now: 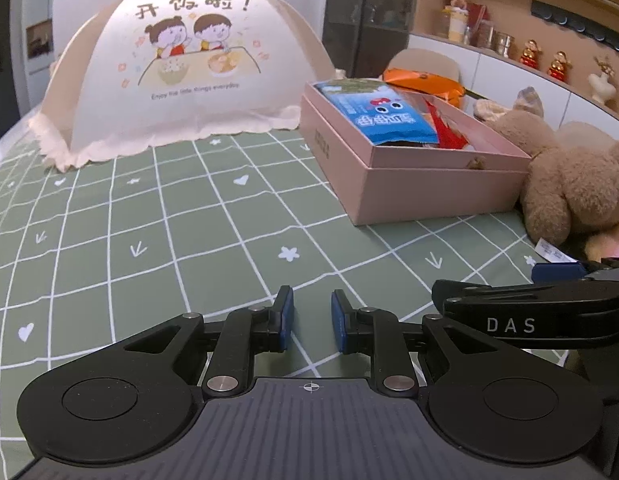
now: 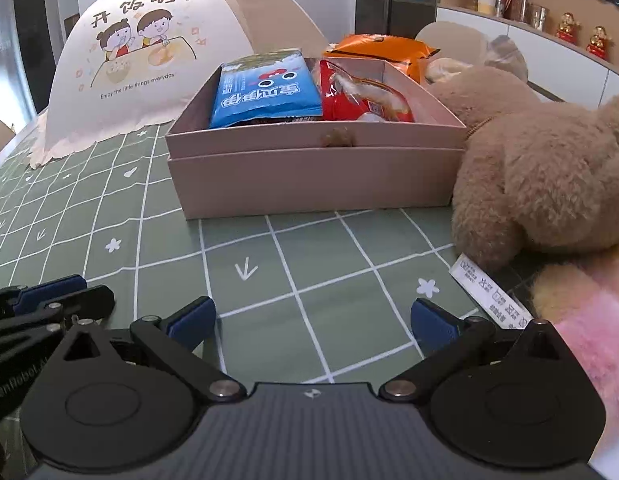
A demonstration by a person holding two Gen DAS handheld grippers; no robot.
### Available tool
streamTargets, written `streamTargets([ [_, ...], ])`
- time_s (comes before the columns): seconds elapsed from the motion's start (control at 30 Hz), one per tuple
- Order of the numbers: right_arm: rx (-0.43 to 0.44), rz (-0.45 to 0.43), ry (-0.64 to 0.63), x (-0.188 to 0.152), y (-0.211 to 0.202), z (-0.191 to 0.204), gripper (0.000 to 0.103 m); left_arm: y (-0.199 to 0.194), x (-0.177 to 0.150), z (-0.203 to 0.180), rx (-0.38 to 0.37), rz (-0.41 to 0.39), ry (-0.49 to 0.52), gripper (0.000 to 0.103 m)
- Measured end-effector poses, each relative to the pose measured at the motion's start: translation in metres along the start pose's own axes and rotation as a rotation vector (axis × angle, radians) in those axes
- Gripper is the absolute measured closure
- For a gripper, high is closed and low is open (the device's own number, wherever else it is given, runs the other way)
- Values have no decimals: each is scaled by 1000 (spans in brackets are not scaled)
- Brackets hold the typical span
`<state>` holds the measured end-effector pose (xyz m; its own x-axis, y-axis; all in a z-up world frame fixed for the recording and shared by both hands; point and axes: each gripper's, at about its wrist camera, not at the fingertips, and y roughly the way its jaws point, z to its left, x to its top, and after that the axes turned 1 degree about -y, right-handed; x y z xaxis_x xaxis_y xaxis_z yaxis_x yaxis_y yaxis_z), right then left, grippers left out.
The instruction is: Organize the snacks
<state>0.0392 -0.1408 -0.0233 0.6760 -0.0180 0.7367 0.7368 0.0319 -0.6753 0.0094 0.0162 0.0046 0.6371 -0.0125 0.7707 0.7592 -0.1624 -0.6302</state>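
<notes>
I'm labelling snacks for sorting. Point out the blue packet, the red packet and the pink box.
blue packet [image 2: 265,96], right wrist view, printed front.
red packet [image 2: 361,98], right wrist view, crinkled front.
pink box [image 2: 309,184], right wrist view, near wall.

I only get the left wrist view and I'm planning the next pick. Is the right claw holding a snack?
Observer: No. The right claw stands wide open over the green tablecloth, with nothing between its pads.
Operator: What's the red sliver beside the blue packet?
Observer: A red snack packet, lying in the pink box against the right edge of the blue packet.
Operator: Is anything crowding the right claw?
Observer: A pink fluffy item lies just to its right, below the brown plush bear.
</notes>
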Motion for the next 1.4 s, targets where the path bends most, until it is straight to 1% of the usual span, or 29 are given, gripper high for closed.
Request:
streamTargets([
  [0.1,8,-62,-12,-6,1,0,0,1,-3,-3,15,-30,7,79],
  [0.23,6,-93,-13,-8,0,2,0,3,-3,-7,32,-35,35,79],
  [0.33,8,-93,-10,-7,1,1,0,3,-3,-6,30,-37,33,79],
  [0.5,21,-95,-7,-8,1,-1,0,3,-2,-2,11,-39,-1,79],
  [0.67,20,-94,-10,-9,0,0,0,4,-2,-3,22,-39,16,79],
  [1.4,20,-94,-10,-9,0,0,0,4,-3,-4,25,-40,18,79],
])
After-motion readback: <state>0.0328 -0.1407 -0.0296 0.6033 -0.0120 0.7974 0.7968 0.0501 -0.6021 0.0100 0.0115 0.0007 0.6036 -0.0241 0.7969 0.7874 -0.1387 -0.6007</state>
